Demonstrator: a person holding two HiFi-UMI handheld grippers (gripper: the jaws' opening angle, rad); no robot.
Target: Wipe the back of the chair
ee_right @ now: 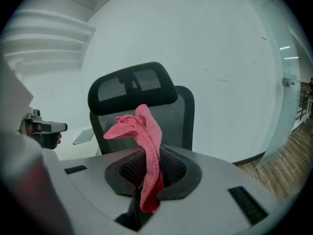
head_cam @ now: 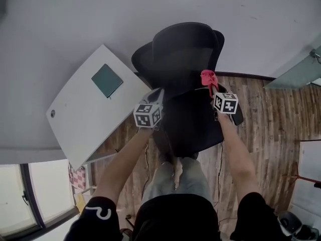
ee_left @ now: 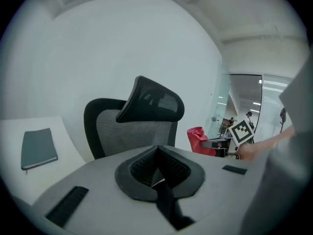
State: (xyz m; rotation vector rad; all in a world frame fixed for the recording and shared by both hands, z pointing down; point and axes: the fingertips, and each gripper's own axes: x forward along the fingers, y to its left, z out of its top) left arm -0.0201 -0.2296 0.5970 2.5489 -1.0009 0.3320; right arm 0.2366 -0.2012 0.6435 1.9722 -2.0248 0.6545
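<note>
A black mesh chair [head_cam: 186,51] stands close to the white wall [head_cam: 75,14], its seat turned toward the person and its headrest [ee_right: 131,86] tipped forward over the backrest. The right claw [head_cam: 211,88] is clamped on a pink cloth [ee_right: 145,146] – the fabric rises out of the closed jaws in a crumpled peak and a short tail hangs below them. In the head view the cloth sits at the right edge of the backrest, just above the seat; whether it touches the mesh cannot be told. The left claw [ee_left: 157,152] is closed with nothing in it, and hovers at the chair's left side, pointing at the backrest. Left of the chair a white tabletop [head_cam: 80,119] carries a dark notebook [head_cam: 107,80] – flat, well apart from both claws. A wooden floor [head_cam: 271,114] shows to the right.
</note>
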